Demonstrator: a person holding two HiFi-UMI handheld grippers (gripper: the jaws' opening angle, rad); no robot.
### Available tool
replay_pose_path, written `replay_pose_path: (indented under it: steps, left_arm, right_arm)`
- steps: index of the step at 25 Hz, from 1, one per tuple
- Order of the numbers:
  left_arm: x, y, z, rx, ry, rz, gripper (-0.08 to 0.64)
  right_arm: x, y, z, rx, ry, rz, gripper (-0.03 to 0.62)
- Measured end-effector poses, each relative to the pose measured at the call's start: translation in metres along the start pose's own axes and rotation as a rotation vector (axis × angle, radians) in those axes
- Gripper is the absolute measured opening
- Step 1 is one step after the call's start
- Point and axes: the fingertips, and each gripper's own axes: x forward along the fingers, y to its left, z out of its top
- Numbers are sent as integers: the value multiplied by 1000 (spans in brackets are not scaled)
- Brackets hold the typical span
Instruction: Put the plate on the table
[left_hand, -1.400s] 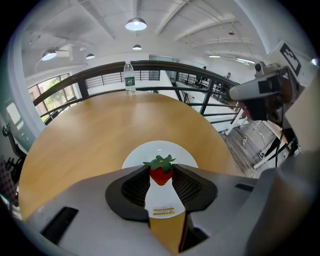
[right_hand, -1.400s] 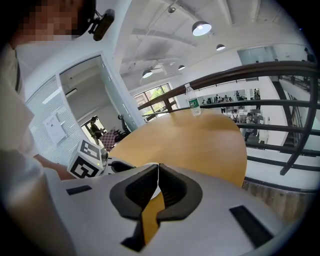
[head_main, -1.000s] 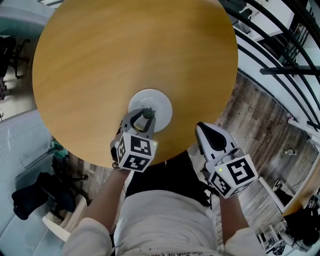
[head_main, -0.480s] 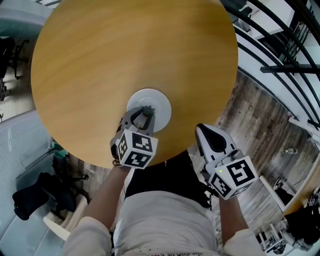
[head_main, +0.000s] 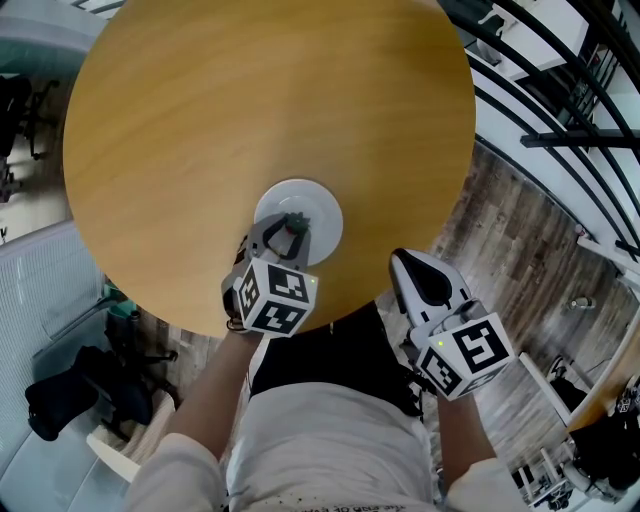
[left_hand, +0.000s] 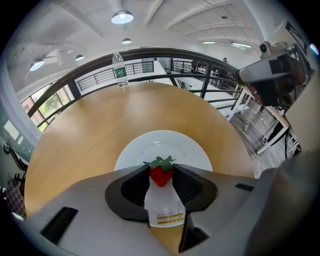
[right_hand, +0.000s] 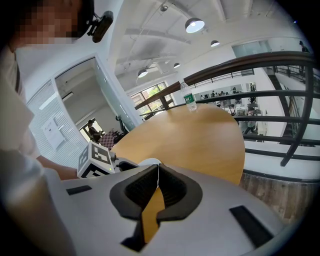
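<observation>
A white plate (head_main: 320, 203) lies on the round wooden table (head_main: 250, 100), close to its near edge. My left gripper (head_main: 291, 226) hangs over the plate's near rim, shut on a small red strawberry (left_hand: 161, 173) with a green leafy top. In the left gripper view the plate (left_hand: 165, 142) shows just beyond the strawberry. My right gripper (head_main: 402, 258) is shut with nothing in it, held off the table's near right edge above the floor. In the right gripper view its jaws (right_hand: 158, 167) meet with no gap.
A clear plastic water bottle (left_hand: 118, 70) stands at the table's far edge, also seen as the bottle (right_hand: 188, 100) in the right gripper view. Black railings (head_main: 560, 90) run along the right, over a wood-plank floor (head_main: 510, 240). A white chair and dark bags (head_main: 90, 400) sit lower left.
The left gripper with the strawberry has shifted very slightly to the right over the plate. The right gripper and the plate stay where they were.
</observation>
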Motion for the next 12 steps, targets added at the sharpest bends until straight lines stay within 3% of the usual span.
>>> replay_pose_path:
  steps: [12]
  left_arm:
    - [-6, -2, -1, -20, -12, -22, 199]
  right_arm:
    - [-4, 4, 2, -7, -2, 0, 26]
